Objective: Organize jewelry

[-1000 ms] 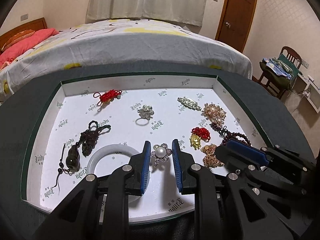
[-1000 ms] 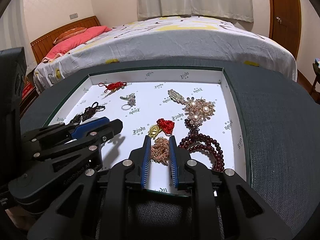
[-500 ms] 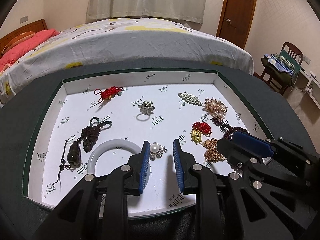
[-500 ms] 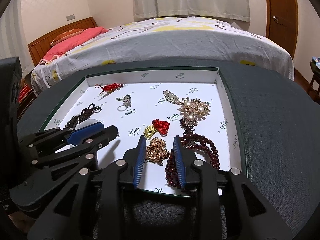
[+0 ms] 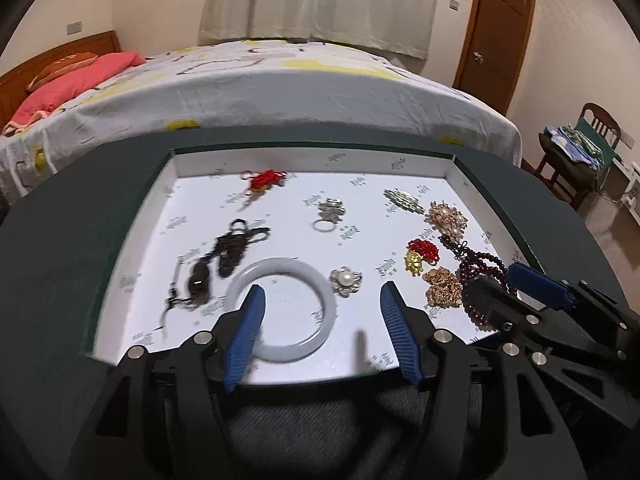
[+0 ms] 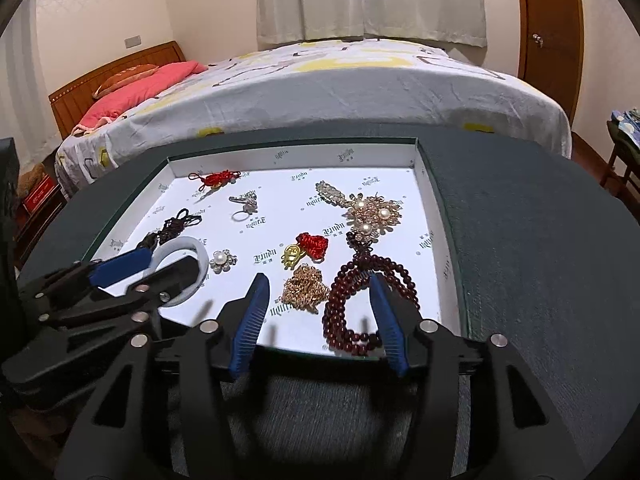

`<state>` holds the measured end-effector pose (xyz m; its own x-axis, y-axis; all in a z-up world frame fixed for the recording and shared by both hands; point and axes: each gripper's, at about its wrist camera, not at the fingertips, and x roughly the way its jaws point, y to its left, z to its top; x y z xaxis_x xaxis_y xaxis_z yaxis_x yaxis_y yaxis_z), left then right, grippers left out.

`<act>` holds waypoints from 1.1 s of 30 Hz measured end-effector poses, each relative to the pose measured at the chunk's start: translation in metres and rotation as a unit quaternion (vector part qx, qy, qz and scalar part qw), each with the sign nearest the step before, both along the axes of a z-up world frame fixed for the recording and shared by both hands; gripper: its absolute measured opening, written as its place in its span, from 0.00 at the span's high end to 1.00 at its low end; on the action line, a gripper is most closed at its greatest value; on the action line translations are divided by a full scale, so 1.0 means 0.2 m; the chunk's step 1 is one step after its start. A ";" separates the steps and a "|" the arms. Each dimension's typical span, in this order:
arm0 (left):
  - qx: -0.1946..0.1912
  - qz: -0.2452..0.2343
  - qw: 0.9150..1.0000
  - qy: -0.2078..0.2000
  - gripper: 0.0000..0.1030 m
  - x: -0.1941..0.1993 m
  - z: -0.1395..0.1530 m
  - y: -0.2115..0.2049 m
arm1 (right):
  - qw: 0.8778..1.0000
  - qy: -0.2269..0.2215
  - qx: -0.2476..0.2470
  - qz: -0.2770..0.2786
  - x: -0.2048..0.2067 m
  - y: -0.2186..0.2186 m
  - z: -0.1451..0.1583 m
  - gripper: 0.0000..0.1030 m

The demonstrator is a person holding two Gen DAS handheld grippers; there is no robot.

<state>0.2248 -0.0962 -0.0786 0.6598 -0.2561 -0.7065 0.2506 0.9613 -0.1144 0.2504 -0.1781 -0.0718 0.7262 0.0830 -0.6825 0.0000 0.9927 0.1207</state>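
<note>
Both grippers stood nearly closed a second ago, the left around the pearl flower brooch and the right around the gold chain; now both sets of jaws are opening, with nothing pressed between them. Seen from the left wrist, the left gripper (image 5: 322, 304) hovers over the near edge of the white tray (image 5: 450, 166), its left finger lying in front of the pale bangle (image 5: 320, 300), and the pearl flower brooch (image 5: 346, 280) lies free on the tray floor just beside the bangle. Seen from the right wrist, the right gripper (image 6: 318, 292) stands apart over the gold chain (image 6: 306, 288) and the dark red bead string (image 6: 352, 300), touching neither as far as can be seen; its right finger covers part of the beads. Ten pieces lie in the tray: one bangle, one pearl flower brooch, one gold chain, one bead string, one gold charm with a red knot (image 6: 306, 248), one large pearl cluster brooch (image 6: 374, 214), one silver bar pin (image 6: 330, 192), one silver ring (image 6: 246, 208), one red knot (image 6: 218, 178) at the far left, and one dark corded pendant (image 5: 224, 260). The tray sits on a dark grey table (image 6: 540, 260). Behind it are one bed (image 6: 340, 80), one red pillow (image 6: 140, 88), curtains (image 6: 372, 0), one wooden door (image 5: 500, 28), and one chair (image 5: 588, 148) piled with cloth.
</note>
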 end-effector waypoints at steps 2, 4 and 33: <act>-0.001 0.008 1.000 -0.005 0.37 -0.03 0.04 0.03 | 1.000 0.000 -0.001 -0.005 -0.03 0.00 0.03 0.47; 0.001 0.017 1.000 -0.013 0.34 -0.07 0.08 0.07 | 1.000 -0.004 -0.003 -0.009 -0.06 0.01 0.07 0.45; -0.010 0.106 0.982 -0.159 0.23 -0.86 0.88 0.48 | 0.987 -0.155 -0.043 -0.011 -0.84 0.04 0.95 0.34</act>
<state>0.0531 0.0006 0.0978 0.8860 -0.1008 -0.4526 0.0711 0.9941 -0.0822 0.0822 -0.1705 0.1182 0.9024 0.0157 -0.4305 -0.0016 0.9994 0.0332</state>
